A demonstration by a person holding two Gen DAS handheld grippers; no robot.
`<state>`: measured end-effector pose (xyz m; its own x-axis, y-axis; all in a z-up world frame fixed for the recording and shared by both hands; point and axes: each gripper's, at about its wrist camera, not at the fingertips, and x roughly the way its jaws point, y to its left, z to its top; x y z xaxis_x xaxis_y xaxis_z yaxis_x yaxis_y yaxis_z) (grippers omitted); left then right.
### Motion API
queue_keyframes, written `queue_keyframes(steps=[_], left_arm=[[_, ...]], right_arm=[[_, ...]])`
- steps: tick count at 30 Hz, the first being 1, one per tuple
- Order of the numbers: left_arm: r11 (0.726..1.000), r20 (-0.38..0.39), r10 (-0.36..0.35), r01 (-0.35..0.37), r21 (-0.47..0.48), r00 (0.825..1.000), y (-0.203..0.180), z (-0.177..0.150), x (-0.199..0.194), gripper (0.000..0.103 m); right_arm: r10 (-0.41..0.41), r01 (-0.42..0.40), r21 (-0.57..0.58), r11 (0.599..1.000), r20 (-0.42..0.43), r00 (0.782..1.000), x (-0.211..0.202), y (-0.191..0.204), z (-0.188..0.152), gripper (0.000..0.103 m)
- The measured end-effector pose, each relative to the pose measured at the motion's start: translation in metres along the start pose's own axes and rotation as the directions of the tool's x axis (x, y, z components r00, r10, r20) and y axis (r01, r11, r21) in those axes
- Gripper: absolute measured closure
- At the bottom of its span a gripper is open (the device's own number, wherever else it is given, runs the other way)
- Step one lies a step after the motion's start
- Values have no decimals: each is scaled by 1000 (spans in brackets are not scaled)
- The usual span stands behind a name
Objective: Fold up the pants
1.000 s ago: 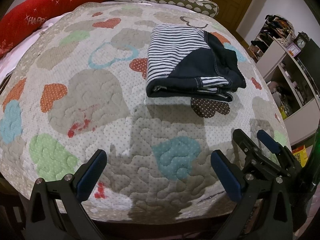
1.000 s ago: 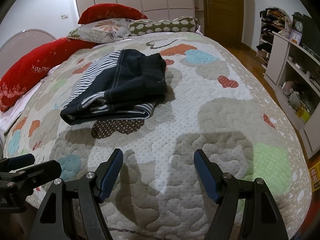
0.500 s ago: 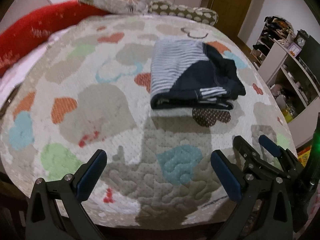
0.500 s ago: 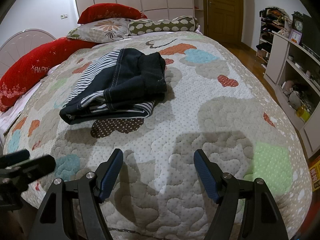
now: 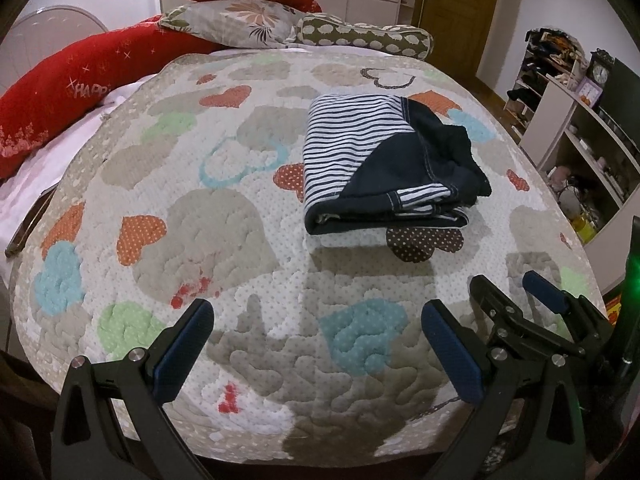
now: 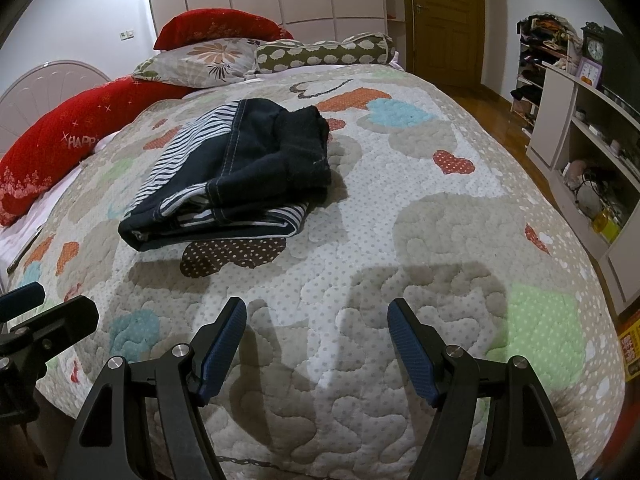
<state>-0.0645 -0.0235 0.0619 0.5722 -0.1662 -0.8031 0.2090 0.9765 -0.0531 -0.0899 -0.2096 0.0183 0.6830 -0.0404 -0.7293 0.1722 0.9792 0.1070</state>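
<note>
The pants [image 5: 384, 172] are dark navy with a blue-and-white striped lining. They lie folded in a compact stack on the heart-patterned quilt [image 5: 224, 216], also in the right wrist view [image 6: 236, 184]. My left gripper [image 5: 316, 344] is open and empty, held over the quilt's near edge, well short of the pants. My right gripper [image 6: 316, 340] is open and empty, also near the foot of the bed; it shows in the left wrist view [image 5: 516, 296] at the right. The left gripper shows at the left edge of the right wrist view [image 6: 40, 312].
Red pillows [image 5: 76, 92], a floral pillow [image 5: 240, 28] and a spotted bolster [image 5: 368, 36] lie at the head of the bed. White shelves [image 6: 588, 152] with clutter stand along the right wall. A wooden door [image 6: 444, 20] is at the back.
Both grippers stayed open and empty. The left wrist camera has tilted up, so the pillows and wall at the head of the bed show more. The pants have not moved.
</note>
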Motion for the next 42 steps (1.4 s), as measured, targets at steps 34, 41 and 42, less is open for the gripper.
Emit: queue_keyframes(steps=[34,41,42], left_arm=[[1000,14,15,-16,6,1000,1,0,-1,0],[999,15,-38,38,2,999,0,0,0,0],[999,19,-42,42,3,999,1,1,-1,0]], right_arm=[[3,-3,-4,1000,14,1000,-3,4,1,26],[8,-8,-32,999,18,1000,-2,12,1,26],[11,-10,-40,999,18,1000,-2,14,2,26]])
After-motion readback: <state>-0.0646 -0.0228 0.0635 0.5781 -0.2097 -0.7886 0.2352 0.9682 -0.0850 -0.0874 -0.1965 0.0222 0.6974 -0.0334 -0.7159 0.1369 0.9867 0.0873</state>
